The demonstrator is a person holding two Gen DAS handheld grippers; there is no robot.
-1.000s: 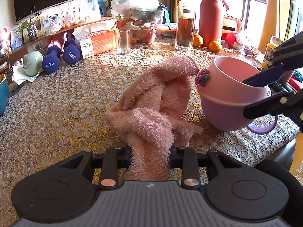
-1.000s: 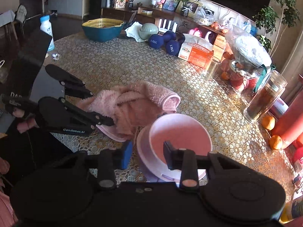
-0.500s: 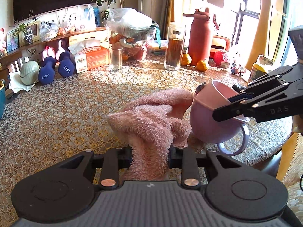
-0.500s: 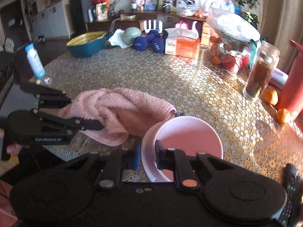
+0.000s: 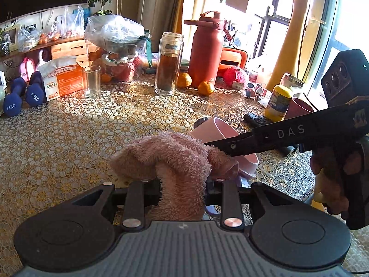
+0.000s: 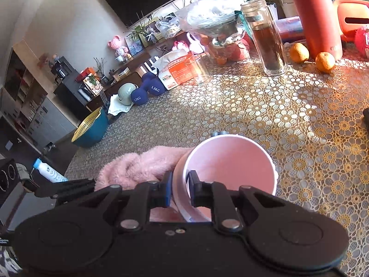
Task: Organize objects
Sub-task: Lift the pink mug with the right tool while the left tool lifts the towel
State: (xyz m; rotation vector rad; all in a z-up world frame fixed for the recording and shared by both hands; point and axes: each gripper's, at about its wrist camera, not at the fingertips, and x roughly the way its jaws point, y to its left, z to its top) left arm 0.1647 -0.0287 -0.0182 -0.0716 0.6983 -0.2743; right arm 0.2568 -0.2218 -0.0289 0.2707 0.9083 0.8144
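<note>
My left gripper (image 5: pixel 182 182) is shut on a fluffy pink towel (image 5: pixel 170 159), bunched up and held above the lace tablecloth. The towel also shows in the right wrist view (image 6: pixel 136 166), pressed against a pink cup. My right gripper (image 6: pixel 180 185) is shut on the rim of that pink cup (image 6: pixel 228 164), one finger outside and one inside, and holds it tilted with its mouth toward the camera. In the left wrist view the cup (image 5: pixel 221 131) sits just behind the towel, with the right gripper's arm (image 5: pixel 288 136) crossing in front of it.
At the table's back stand a glass tumbler (image 5: pixel 92 82), a tall jar of tea (image 5: pixel 168 63), a red flask (image 5: pixel 206 48), oranges (image 5: pixel 206 88), a tissue box (image 5: pixel 63 78) and blue dumbbells (image 5: pixel 20 97). A yellow bottle (image 5: pixel 279 100) and a remote (image 5: pixel 256 118) lie right. A blue basket (image 6: pixel 91 127) stands far left.
The right gripper has lifted and tilted the pink cup toward the towel. The left gripper has raised the towel, which now bunches against the cup.
</note>
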